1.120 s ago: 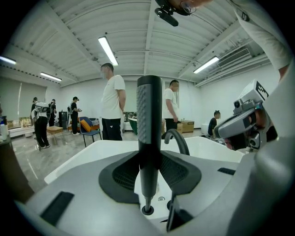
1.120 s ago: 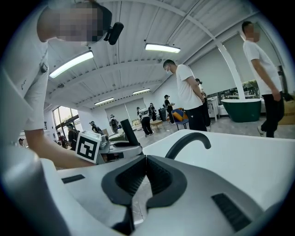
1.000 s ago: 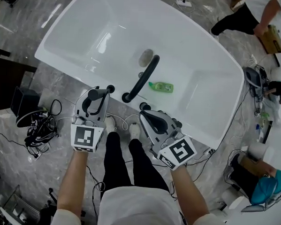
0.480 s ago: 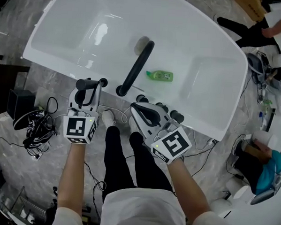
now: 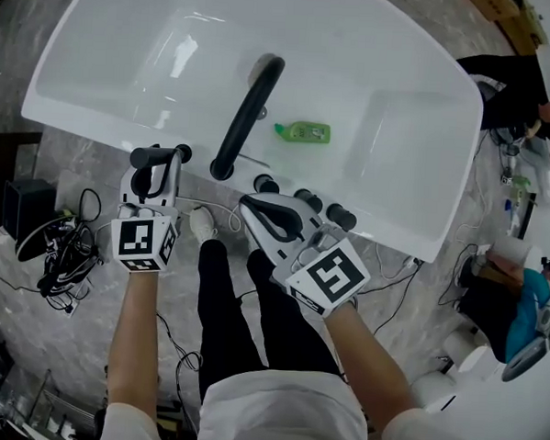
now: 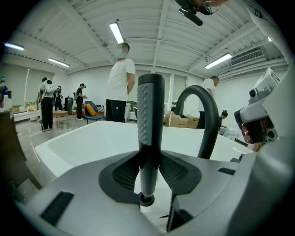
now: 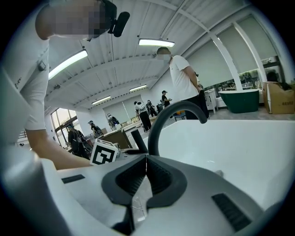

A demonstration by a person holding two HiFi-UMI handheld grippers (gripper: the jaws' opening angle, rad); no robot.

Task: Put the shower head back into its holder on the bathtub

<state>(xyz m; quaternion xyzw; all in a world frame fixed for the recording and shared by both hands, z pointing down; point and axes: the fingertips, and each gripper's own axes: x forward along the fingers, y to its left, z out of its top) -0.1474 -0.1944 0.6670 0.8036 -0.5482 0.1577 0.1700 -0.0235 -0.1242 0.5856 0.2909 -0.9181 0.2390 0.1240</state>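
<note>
The shower head point(image 6: 150, 133) is a dark grey stick standing upright, with my left gripper point(image 6: 148, 177) shut on its lower part. From the head view it point(image 5: 152, 157) hangs at the near rim of the white bathtub point(image 5: 413, 222), just left of a small black round fitting point(image 5: 183, 151) on that rim. My right gripper point(image 5: 264, 216) is shut with nothing in it point(image 7: 146, 173), over the near rim by the black knobs point(image 5: 304, 198). The black arched faucet point(image 5: 245, 116) rises between the two grippers.
A green bottle point(image 5: 303, 130) lies inside the tub. Cables and a black box point(image 5: 57, 249) lie on the floor at the left. People point(image 6: 120, 83) stand beyond the tub, and others crouch at the right point(image 5: 524, 301).
Both grippers have sunk toward the tub's near rim. The left one still holds the shower head upright; the right one stays shut and empty.
</note>
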